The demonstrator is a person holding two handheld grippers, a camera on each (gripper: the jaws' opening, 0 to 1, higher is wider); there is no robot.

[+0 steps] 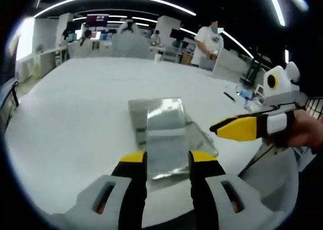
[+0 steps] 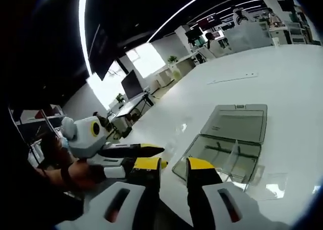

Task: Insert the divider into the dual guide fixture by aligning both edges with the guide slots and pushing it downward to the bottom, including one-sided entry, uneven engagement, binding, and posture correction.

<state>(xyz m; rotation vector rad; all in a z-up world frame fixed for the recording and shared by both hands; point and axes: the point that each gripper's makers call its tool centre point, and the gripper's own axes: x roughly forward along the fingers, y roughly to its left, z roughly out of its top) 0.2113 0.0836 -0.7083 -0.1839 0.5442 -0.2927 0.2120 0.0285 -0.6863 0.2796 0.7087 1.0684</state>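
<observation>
1. The left gripper [image 1: 167, 162] has its jaws spread apart. The clear fixture [image 1: 166, 134] shows in the gap between the two yellow tips. The jaws do not seem to grip it, though I cannot be sure they are not touching its near edge.
2. The right gripper [image 2: 173, 168] also has its jaws spread, with nothing between them. They hover just beside the near corner of the fixture [image 2: 224, 144].
3. The fixture sits on the white surface [image 1: 75, 114], straight ahead of the left jaws and close to them. Its long side runs away from those jaws.
4. In the right gripper view, a thin clear sheet stands up inside the tray. I think this is the divider [image 2: 233, 157]. It leans a little.
5. The left gripper looks nearer to the fixture. I think it should hold the fixture steady while the right one pushes the divider down.
6. Everything is see-through and shiny, so the slots are hard to make out. I cannot tell if both edges of the divider are in.
</observation>
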